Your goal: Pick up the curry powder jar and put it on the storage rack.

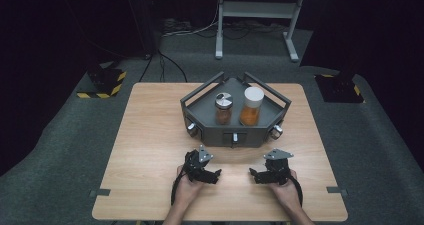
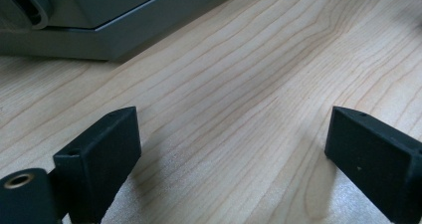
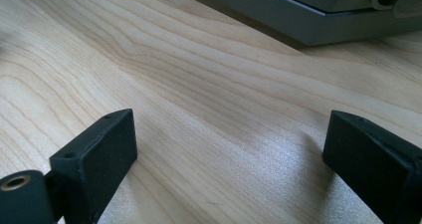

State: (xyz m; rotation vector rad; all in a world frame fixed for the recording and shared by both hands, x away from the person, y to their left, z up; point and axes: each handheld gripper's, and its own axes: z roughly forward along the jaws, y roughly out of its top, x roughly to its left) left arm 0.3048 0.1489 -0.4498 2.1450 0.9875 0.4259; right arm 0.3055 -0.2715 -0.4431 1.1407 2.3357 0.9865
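A grey tray (image 1: 200,122) with raised rails stands at the middle back of the wooden table (image 1: 145,140). Inside it stand a short jar with a silver lid (image 1: 223,109) and a taller jar with a white lid (image 1: 251,106), both holding orange-brown contents. My left gripper (image 1: 216,175) rests low on the table in front of the tray, pointing inward to the right. My right gripper (image 1: 253,174) mirrors it, pointing inward to the left. In both gripper views the jaws stand wide apart over bare wood, nothing between them. The left gripper (image 2: 234,149) and right gripper (image 3: 231,149) each see the tray's base.
The tray's lower edge (image 2: 74,40) lies close ahead in the left gripper view, and the tray's edge (image 3: 308,25) likewise in the right gripper view. Knobs (image 1: 192,128) stick out of the tray's front walls. Dark floor, cables and a grey stand (image 1: 255,15) lie beyond the table.
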